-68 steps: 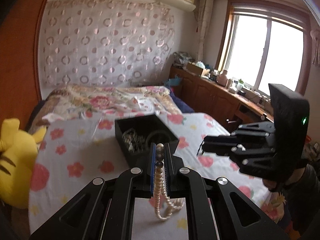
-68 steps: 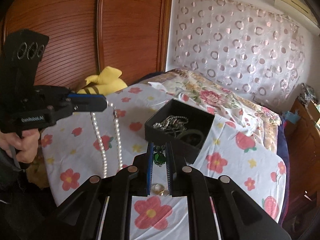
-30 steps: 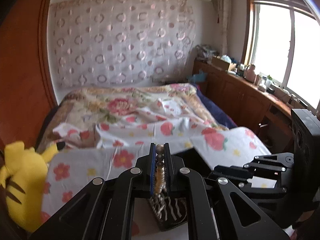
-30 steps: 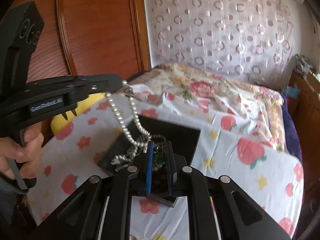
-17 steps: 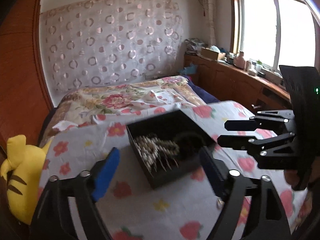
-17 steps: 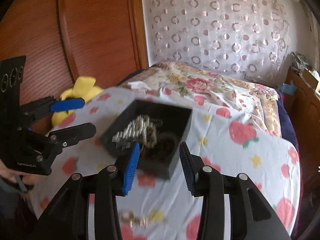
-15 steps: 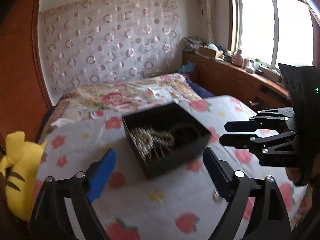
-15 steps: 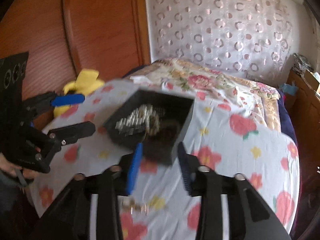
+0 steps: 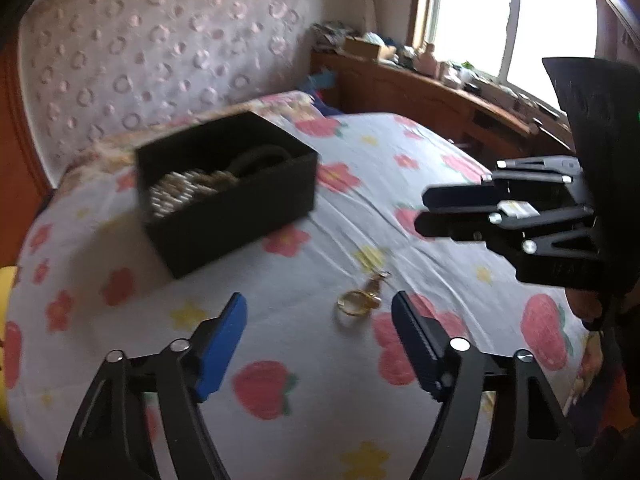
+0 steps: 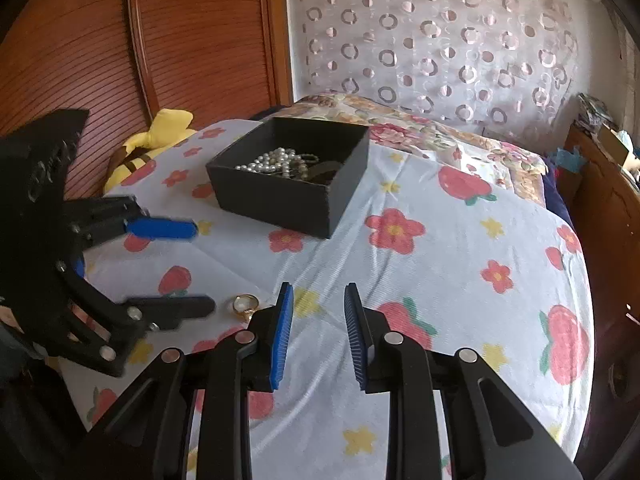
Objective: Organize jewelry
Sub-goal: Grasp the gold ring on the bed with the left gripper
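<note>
Nearby, gold ring [image 9: 357, 302] on floral sheet [image 9: 304, 336], beside black box [image 9: 228, 192].

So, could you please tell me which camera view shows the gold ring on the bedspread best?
The left wrist view: the ring lies in the open on the bedspread, just ahead of the left fingers, slightly blurred. The right wrist view shows it smaller, low and left, partly behind its own left finger.

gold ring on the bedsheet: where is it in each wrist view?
Left wrist: gold ring lies centre, on the sheet, just ahead of the open fingers.
Right wrist: ring sits lower left, beside the left finger.
Shared landmark: black jewelry box, beyond the ring in both.
</note>
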{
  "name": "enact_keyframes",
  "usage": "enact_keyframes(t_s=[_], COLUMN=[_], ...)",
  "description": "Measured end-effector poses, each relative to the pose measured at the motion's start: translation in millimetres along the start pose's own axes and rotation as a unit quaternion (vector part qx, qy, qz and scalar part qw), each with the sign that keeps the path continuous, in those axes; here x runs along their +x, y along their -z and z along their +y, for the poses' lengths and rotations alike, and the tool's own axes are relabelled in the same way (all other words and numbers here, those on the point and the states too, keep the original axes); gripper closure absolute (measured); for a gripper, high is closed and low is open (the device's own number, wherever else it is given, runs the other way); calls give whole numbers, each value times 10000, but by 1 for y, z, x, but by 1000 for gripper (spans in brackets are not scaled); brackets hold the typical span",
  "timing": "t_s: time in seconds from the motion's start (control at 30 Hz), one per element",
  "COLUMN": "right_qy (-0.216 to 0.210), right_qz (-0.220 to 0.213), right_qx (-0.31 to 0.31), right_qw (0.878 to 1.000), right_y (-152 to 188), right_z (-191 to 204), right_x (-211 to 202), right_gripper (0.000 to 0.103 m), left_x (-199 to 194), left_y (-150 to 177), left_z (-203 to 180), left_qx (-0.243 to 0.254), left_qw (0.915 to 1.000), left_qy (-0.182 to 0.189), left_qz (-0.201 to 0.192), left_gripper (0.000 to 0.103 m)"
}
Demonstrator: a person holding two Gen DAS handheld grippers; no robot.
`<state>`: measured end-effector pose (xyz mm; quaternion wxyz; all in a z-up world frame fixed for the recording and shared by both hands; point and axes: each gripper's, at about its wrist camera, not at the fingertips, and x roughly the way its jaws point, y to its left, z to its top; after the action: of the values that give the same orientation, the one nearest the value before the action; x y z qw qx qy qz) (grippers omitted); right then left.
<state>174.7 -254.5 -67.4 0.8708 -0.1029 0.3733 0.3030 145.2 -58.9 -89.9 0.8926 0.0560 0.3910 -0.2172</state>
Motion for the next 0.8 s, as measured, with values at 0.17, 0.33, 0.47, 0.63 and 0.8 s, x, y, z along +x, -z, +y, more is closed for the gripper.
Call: enact_keyframes(t_s=[0.17,0.33,0.47,0.63,0.8], right_qy=[16,-52,-186,-333,-367], right_qz=[48,124,167,227,398], right_qx=[78,58,36,-163,-296], right_qw=[10000,9999,9997,9991,9981], right_y=[2,6,6,3,0], right_z=[-7,-5,2,19,31], right_x=[2,7,10,17,30], right_gripper=[74,74,74,74,81], left_x=[13,22,20,8,-4], left_y=[0,-1,0,5,4], left_z=[-12,-19,-20,-8,14], left_qx=[176,338,390,220,-34], left_qw=[9997,9989,9987,9995,9999], left_qy=[33,21,80,-9,-124], left_qz=[181,326,322,232,97], left_gripper=[51,74,79,79,79])
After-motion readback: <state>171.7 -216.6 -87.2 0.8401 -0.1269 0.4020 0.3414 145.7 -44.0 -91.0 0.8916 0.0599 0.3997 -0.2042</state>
